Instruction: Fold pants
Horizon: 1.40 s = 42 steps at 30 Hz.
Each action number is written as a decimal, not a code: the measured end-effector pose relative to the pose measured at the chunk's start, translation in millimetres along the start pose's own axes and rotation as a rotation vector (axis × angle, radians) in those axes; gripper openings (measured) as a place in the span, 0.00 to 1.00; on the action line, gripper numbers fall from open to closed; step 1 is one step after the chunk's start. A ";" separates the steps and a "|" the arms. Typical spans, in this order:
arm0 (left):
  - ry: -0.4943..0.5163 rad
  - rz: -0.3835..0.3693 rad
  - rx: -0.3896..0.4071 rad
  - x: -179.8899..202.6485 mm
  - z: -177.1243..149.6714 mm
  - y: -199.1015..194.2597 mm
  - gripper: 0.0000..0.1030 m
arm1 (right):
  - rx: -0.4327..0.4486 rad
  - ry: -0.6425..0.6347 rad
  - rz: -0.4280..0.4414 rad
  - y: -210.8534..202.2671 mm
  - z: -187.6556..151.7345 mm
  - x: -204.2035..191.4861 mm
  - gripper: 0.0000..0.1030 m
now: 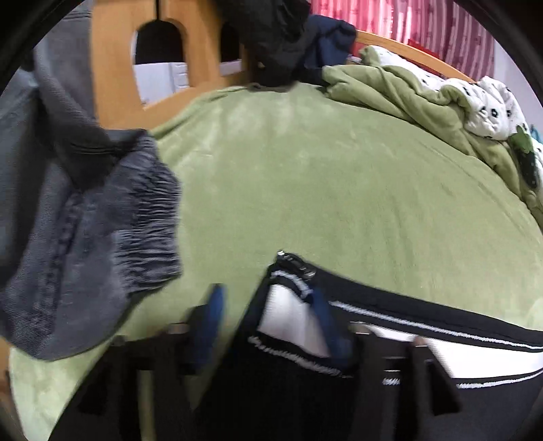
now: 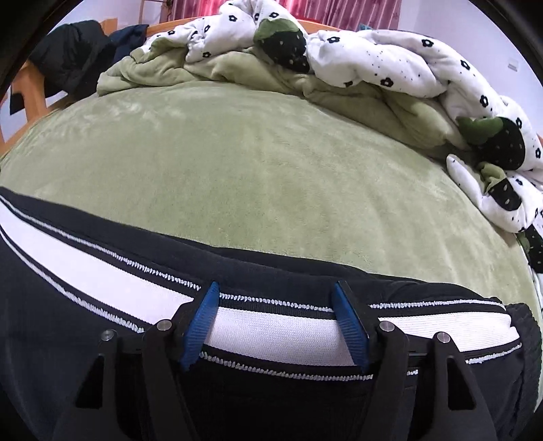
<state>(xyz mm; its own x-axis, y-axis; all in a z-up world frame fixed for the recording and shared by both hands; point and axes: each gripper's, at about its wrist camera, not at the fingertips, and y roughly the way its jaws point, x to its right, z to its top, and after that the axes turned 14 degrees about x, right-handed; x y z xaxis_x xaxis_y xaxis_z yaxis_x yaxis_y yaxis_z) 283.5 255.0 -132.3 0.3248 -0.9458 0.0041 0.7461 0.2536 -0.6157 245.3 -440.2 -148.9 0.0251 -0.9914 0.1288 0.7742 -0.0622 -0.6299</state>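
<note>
Black pants (image 2: 101, 305) with a white side stripe (image 2: 271, 329) lie across the near part of the green bed cover (image 2: 254, 169). My right gripper (image 2: 276, 288) hovers over the stripe, its blue fingers (image 2: 200, 325) wide apart and open, with the cloth under and between them and no pad pressing on it. In the blurred left wrist view, one zippered end of the pants (image 1: 295, 268) sits between the spread fingers of my left gripper (image 1: 268, 295). The right finger (image 1: 325, 322) lies against the white cloth, and the gripper stands open.
A grey garment (image 1: 85, 220) lies at the left edge of the bed. A crumpled green and white flowered quilt (image 2: 373, 68) is piled along the far side. Dark clothes (image 1: 281, 40) hang on the wooden bed frame (image 1: 112, 68). Pink curtains (image 1: 407, 20) hang behind.
</note>
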 end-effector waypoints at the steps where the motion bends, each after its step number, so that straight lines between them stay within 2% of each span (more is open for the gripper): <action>1: -0.009 -0.011 -0.001 -3.1 0.7 -4.7 0.56 | -0.006 0.022 0.001 -1.4 2.3 2.0 0.66; 7: -0.104 -0.169 -0.001 -19.8 -10.7 -70.4 0.56 | 0.014 0.157 0.028 -34.5 9.0 -0.7 0.64; 9: -0.135 -0.220 -0.007 -21.2 -23.3 -98.8 0.56 | 0.023 0.135 -0.006 -49.1 9.9 -14.5 0.64; 11: -0.161 -0.278 -0.008 -24.5 -41.1 -133.8 0.56 | 0.022 0.102 -0.097 -62.7 8.7 -31.7 0.64; 12: -0.173 -0.292 -0.004 -27.2 -48.5 -143.3 0.56 | 0.011 0.118 -0.105 -69.7 6.9 -39.4 0.64; 14: -0.201 -0.321 -0.013 -36.3 -73.9 -168.6 0.56 | -0.015 0.181 -0.054 -81.2 2.4 -48.6 0.64; 16: -0.215 -0.318 -0.038 -45.5 -96.3 -176.5 0.56 | -0.039 0.238 -0.010 -95.6 -2.8 -58.9 0.64; 18: -0.235 -0.313 -0.067 -55.2 -113.5 -174.3 0.56 | -0.029 0.257 0.005 -114.4 -7.4 -70.3 0.64; 21: -0.340 -0.314 -0.139 -76.9 -134.5 -158.5 0.54 | -0.031 0.229 0.029 -143.1 -12.6 -91.3 0.64; 23: -0.408 -0.334 -0.120 -87.6 -138.1 -152.7 0.54 | -0.022 0.182 0.029 -163.2 -14.5 -104.4 0.64; 26: -0.428 -0.325 -0.114 -90.3 -136.6 -136.7 0.54 | -0.019 0.166 0.029 -188.9 -15.8 -114.3 0.64; 31: -0.397 -0.283 -0.072 -83.8 -124.9 -114.9 0.54 | -0.024 0.213 -0.001 -217.8 -14.7 -107.5 0.64; 36: -0.497 -0.269 -0.044 -97.4 -113.6 -96.5 0.54 | -0.038 0.272 -0.039 -232.3 -17.0 -95.7 0.64; 38: -0.530 -0.200 -0.030 -105.7 -106.9 -87.9 0.36 | -0.051 0.281 -0.053 -231.1 -20.8 -93.4 0.64; 39: -0.548 -0.192 -0.023 -110.2 -105.9 -85.7 0.29 | -0.053 0.290 -0.054 -230.0 -23.4 -93.0 0.64; 41: -0.546 -0.198 -0.039 -109.2 -101.8 -84.9 0.24 | -0.046 0.318 -0.034 -226.6 -29.0 -93.2 0.64; 42: -0.496 -0.176 -0.041 -103.0 -94.3 -89.3 0.22 | -0.046 0.330 -0.017 -223.7 -31.8 -93.4 0.64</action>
<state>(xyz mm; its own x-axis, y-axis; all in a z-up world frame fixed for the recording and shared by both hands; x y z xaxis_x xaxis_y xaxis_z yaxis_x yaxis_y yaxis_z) 128.6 310.7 -152.0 0.4402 -0.7611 0.4764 0.7938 0.0819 -0.6026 49.7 -337.4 -44.5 -0.1995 -0.9736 -0.1106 0.7434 -0.0769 -0.6644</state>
